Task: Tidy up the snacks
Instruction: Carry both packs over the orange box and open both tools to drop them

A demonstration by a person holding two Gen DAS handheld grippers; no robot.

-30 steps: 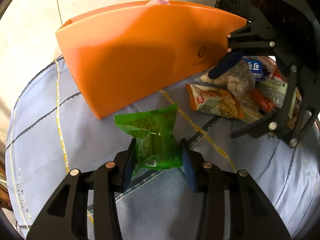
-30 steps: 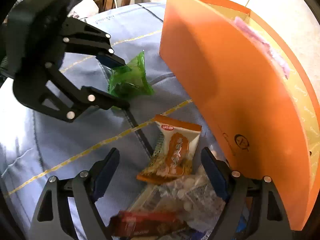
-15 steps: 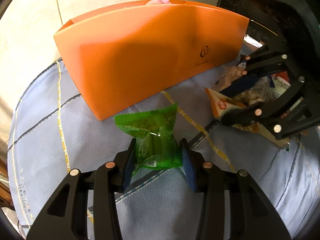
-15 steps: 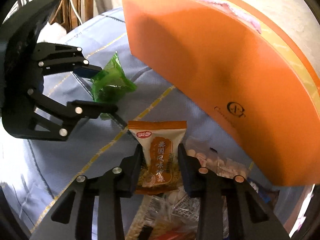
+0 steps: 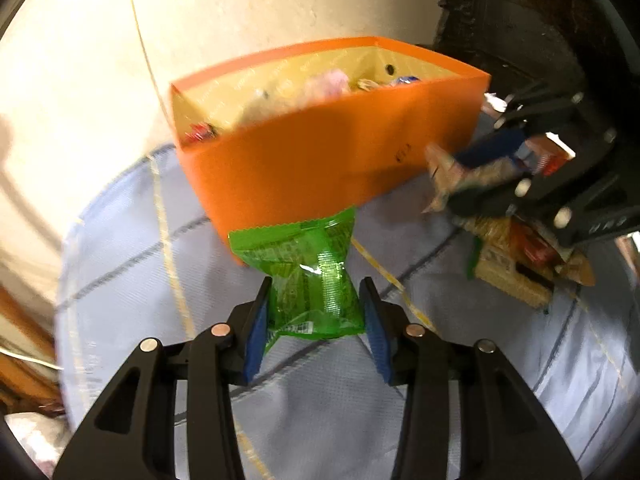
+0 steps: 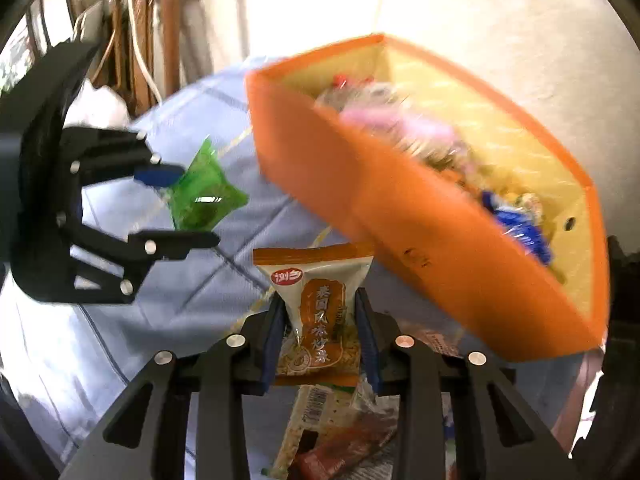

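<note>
Surface: a pale blue woven cloth (image 5: 120,280) with dark and yellow grid lines, over a beige floor.
Left gripper (image 5: 314,318): at 6 o'clock in its own view, blue pads pinching the waist of the green packet (image 5: 308,276), which is crinkled, glossy and see-through, with a serrated top edge pointing to 12 o'clock.
Right gripper (image 6: 320,338): narrow, its jaws having just closed on the orange-and-white packet (image 6: 318,308), a matte pillow pack with printed characters, standing upright between the pads.
Loose pile (image 6: 340,432): directly below the right gripper, flat wrappers in red and tan; overlapped and cut off by the fingers.
Orange box (image 5: 332,152): beyond both packets toward 12 o'clock, smooth stiff walls, cream lining, open top.
Box contents (image 6: 400,124): pink, blue and clear wrappers, motion-blurred, individual items hard to make out.
Far edge: wooden slats and a white cable at 11 o'clock in the right view, blurred.
</note>
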